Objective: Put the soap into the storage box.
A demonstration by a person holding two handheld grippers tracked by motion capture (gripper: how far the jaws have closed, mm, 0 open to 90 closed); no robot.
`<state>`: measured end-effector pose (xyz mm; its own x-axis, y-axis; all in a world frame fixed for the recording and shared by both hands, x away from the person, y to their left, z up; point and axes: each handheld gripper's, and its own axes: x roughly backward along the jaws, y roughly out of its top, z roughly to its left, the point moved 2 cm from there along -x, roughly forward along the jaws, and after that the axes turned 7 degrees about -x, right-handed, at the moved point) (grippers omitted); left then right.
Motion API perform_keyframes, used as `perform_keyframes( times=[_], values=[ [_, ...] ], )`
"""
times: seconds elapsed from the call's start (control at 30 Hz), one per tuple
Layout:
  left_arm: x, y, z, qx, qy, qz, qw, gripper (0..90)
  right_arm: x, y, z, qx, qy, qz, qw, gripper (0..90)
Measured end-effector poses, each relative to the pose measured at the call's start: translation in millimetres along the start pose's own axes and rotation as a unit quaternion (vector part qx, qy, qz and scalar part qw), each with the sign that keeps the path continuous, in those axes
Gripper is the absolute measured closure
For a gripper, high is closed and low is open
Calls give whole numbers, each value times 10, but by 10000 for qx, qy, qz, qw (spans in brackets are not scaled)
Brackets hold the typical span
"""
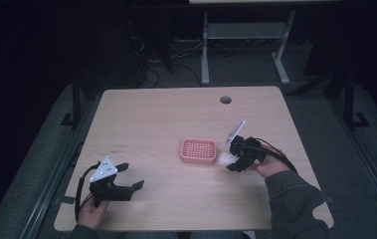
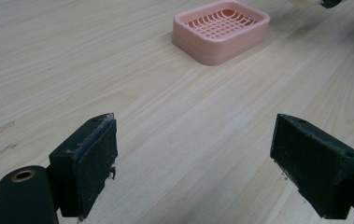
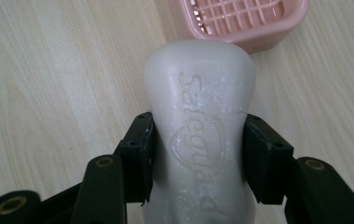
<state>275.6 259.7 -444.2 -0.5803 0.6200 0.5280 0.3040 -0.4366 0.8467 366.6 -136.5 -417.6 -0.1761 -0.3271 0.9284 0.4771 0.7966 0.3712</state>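
From my seat the worktop (image 1: 176, 114) has bare wood on nearly every side: its left edge runs close beside my left tool (image 1: 126, 177), the near edge lies just under both forearms, and the far half is open apart from a small round hole (image 1: 225, 99) near the back edge. My left hand (image 1: 90, 211) sits at the near left corner, holding its tool low and roughly level, pointing right across the wood; the grey three-cornered plate (image 1: 103, 170) on top tilts towards the camera. In the left gripper view that left tool (image 2: 193, 154) has its jaws spread wide, with only wood grain between the two black pads (image 2: 88, 163), and plenty of free surface ahead before the pink soap dish (image 2: 221, 30). The dish stands a little right of the middle of the worktop (its grid floor looks empty from above) and is well apart from every edge. Just beside its right side, the right tool (image 1: 229, 160) points left and slightly down, my right hand (image 1: 268, 167) and grey sleeve (image 1: 293, 199) coming in from the near right corner. The high view gives only a pale blob there; the right gripper view shows it plainly as a white bar of soap (image 3: 200, 126), lettering embossed on top, pinched at its narrow waist by the right tool's jaws, its far end close to the dish's rim (image 3: 258, 39).
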Motion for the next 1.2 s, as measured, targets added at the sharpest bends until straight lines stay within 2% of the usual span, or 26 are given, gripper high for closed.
perform_keyframes(
  times=[0.37,0.63,1.2],
  values=[
    [1,2,6,31,4,-54,10000,144,17,261,2,150,34,-7,9999,488],
    [-1,0,6,46,9,-56,10000,145,-26,365,29,241,153,-6,9996,488],
    [28,1,30,42,49,-70,10000,144,-64,653,5,414,118,38,9991,488]
  ],
)
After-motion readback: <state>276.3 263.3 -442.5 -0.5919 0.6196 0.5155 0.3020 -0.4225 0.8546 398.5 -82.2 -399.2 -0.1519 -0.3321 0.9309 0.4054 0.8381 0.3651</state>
